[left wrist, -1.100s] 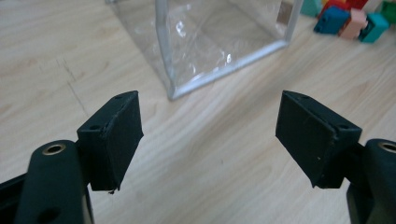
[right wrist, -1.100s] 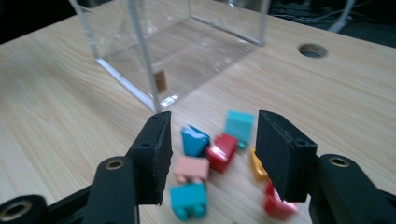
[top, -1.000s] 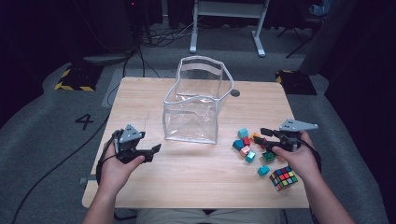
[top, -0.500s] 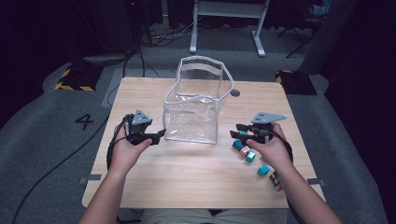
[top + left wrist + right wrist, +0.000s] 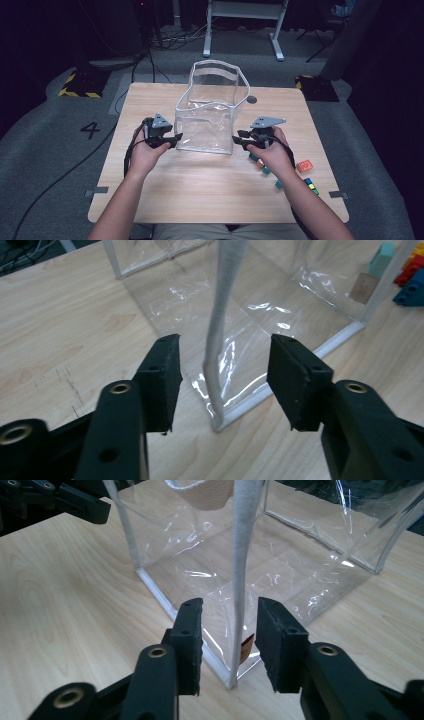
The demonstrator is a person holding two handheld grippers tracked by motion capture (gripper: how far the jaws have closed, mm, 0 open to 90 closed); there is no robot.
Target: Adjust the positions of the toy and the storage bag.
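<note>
A clear plastic bag with white trim stands open-topped in the middle of the wooden table. My left gripper is at its near left corner and my right gripper at its near right corner. In the left gripper view the bag's white corner seam rises between the jaws of the left gripper, with gaps on both sides. In the right gripper view the other seam stands between the jaws of the right gripper, narrowly apart from both pads. Both pairs of jaws have just been closing.
Several small coloured blocks and a colour-cube puzzle lie on the table's right side behind my right hand; some blocks show through the bag. A white metal stand is on the floor beyond the table.
Both hands have moved inward to the bag's near corners, the right one leaving the blocks. Both pairs of jaws have narrowed around the corner seams.
</note>
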